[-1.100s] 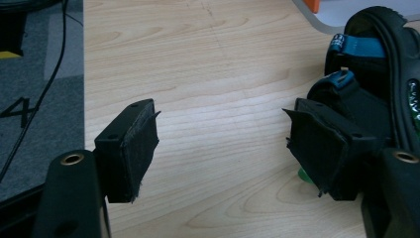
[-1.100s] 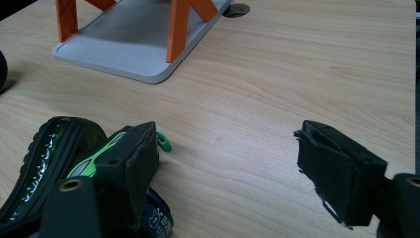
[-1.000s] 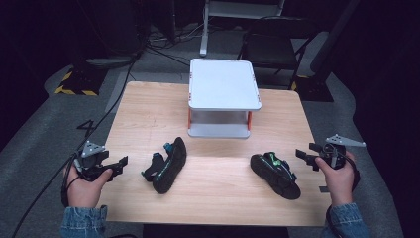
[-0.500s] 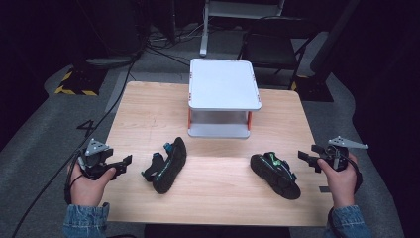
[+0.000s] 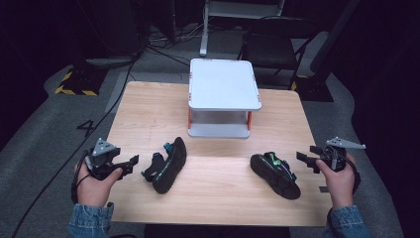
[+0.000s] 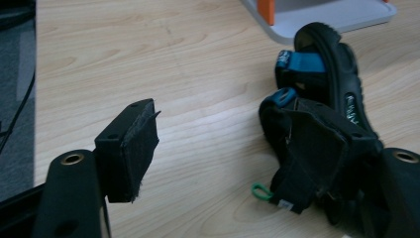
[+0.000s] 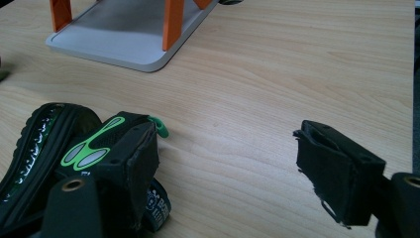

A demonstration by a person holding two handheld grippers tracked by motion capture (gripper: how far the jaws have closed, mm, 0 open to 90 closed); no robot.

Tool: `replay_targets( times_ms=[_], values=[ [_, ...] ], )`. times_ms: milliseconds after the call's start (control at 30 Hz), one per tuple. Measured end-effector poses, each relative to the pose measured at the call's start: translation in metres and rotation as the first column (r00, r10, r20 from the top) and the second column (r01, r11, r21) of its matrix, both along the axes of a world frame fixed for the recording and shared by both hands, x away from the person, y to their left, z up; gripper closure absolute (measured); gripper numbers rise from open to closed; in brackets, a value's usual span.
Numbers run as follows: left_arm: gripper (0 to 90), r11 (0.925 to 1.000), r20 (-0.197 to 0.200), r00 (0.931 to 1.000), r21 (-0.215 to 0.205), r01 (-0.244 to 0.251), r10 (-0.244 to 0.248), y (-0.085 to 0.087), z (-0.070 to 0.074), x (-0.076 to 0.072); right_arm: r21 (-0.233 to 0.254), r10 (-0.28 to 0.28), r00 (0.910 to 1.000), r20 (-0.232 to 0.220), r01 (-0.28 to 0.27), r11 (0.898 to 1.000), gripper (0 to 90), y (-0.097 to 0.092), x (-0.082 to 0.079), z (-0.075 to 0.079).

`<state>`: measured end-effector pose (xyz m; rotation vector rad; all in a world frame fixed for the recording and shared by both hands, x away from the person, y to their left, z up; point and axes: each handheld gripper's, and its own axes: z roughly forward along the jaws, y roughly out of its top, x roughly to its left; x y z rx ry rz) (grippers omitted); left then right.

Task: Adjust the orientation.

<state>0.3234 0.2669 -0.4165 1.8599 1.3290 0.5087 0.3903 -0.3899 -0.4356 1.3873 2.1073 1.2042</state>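
Hiding part of the left sandal (image 6: 322, 134), the left gripper (image 5: 130, 163) is held with jaws apart, empty. The right sandal (image 5: 275, 174), rubbery with green marks, is seen on the wooden table (image 5: 148, 109); the right gripper (image 5: 306, 159) gapes beside it.

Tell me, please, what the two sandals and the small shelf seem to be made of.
Left sandal: probably matt black rubber or foam sole, judging by its ridged edge, with blue straps that look woven. Right sandal: the same black sole, with glossy green rubber-like patches on the strap. Small shelf: smooth pale grey boards with rounded corners, plastic or painted metal, I cannot tell which, on orange posts.
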Motion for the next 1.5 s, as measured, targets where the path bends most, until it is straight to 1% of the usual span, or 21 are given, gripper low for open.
replay_targets(
  times_ms=[67,100,167,433,500,533,633,667,733,767,800,833,900,933,1100,1167,1233,1300,1400,1467,1500],
  values=[
    [28.4,0.9986,-0.001,0.9994,-0.038,0.036,-0.036,-0.009,0.001,0.001,-0.011,0.011,0.9999,-0.006,-0.011,1.000,24.7,0.003,0.001,-0.001],
    [28.3,0.9986,-0.001,0.9994,-0.038,0.036,-0.036,-0.009,0.001,0.001,-0.011,0.011,0.9999,-0.006,-0.011,1.000,24.7,0.003,0.001,-0.001],
    [28.1,0.9967,-0.014,0.9969,-0.025,0.077,-0.077,-0.018,-0.002,0.004,-0.017,0.022,0.9997,-0.007,-0.022,1.000,24.7,0.006,0.002,-0.002],
    [31.5,0.9942,-0.058,0.9935,-0.052,0.095,-0.098,-0.029,-0.016,0.013,-0.035,0.037,0.9989,-0.029,-0.038,0.999,24.7,0.013,0.002,-0.007],
    [31.9,0.9925,-0.075,0.9909,-0.058,0.108,-0.112,-0.033,-0.021,0.017,-0.042,0.043,0.9986,-0.029,-0.045,0.998,24.7,0.013,0.002,-0.008],
    [31.9,0.9900,-0.093,0.9878,-0.077,0.118,-0.125,-0.036,-0.027,0.021,-0.043,0.044,0.9986,-0.031,-0.045,0.998,24.7,0.014,0.001,-0.008],
    [31.9,0.9900,-0.118,0.9848,-0.078,0.118,-0.127,-0.039,-0.034,0.025,-0.047,0.046,0.9983,-0.034,-0.048,0.998,24.7,0.013,0.001,-0.009],
    [33.0,0.9890,-0.148,0.9808,-0.094,0.115,-0.128,-0.039,-0.042,0.029,-0.047,0.041,0.9985,-0.036,-0.042,0.998,24.6,0.012,0.000,-0.009],
    [34.3,0.9834,-0.171,0.9770,-0.150,0.102,-0.128,-0.035,-0.046,0.031,-0.053,0.040,0.9986,-0.035,-0.042,0.998,24.6,0.011,-0.001,-0.009],
    [36.2,0.9834,-0.171,0.9770,-0.150,0.102,-0.128,-0.035,-0.046,0.031,-0.053,0.040,0.9986,-0.035,-0.042,0.998,24.6,0.011,-0.001,-0.009],
    [41.2,0.9780,-0.177,0.9735,-0.175,0.114,-0.145,-0.033,-0.047,0.032,-0.051,0.034,0.9989,-0.033,-0.035,0.998,24.6,0.008,-0.002,-0.009],
    [43.0,0.9780,-0.177,0.9735,-0.175,0.114,-0.145,-0.033,-0.047,0.032,-0.051,0.032,0.9990,-0.032,-0.033,0.998,24.6,0.008,-0.002,-0.009],
    [46.4,0.9700,-0.189,0.9706,-0.219,0.106,-0.149,-0.031,-0.050,0.032,-0.052,0.027,0.9991,-0.033,-0.029,0.998,24.6,0.007,-0.003,-0.009],
    [51.0,0.9645,-0.188,0.9676,-0.234,0.123,-0.169,-0.030,-0.050,0.031,-0.052,0.026,0.9991,-0.033,-0.028,0.998,24.6,0.007,-0.003,-0.009],
    [53.7,0.9631,-0.202,0.9656,-0.245,0.112,-0.164,-0.032,-0.049,0.031,-0.059,0.032,0.9990,-0.031,-0.034,0.998,24.6,0.008,-0.002,-0.010],
    [58.3,0.9649,-0.200,0.9657,-0.235,0.116,-0.165,-0.034,-0.048,0.030,-0.066,0.035,0.9990,-0.029,-0.037,0.997,24.6,0.009,-0.001,-0.010],
    [60.8,0.9732,-0.179,0.9709,-0.194,0.124,-0.159,-0.038,-0.045,0.028,-0.063,0.031,0.9991,-0.029,-0.033,0.997,24.8,0.010,-0.001,-0.009],
    [66.5,0.9777,-0.151,0.9747,-0.155,0.141,-0.165,-0.043,-0.038,0.025,-0.067,0.035,0.9991,-0.022,-0.036,0.997,25.0,0.011,-0.001,-0.008],
    [69.8,0.9738,-0.141,0.9721,-0.157,0.165,-0.187,-0.047,-0.033,0.023,-0.069,0.039,0.9989,-0.026,-0.040,0.997,25.0,0.011,-0.001,-0.008],
    [72.2,0.9613,-0.116,0.9645,-0.171,0.216,-0.237,-0.056,-0.026,0.020,-0.068,0.039,0.9989,-0.025,-0.040,0.997,25.1,0.011,-0.002,-0.008],
    [73.2,0.9613,-0.116,0.9645,-0.171,0.216,-0.237,-0.056,-0.026,0.020,-0.068,0.039,0.9989,-0.025,-0.040,0.997,25.1,0.011,-0.002,-0.008]
  ],
)
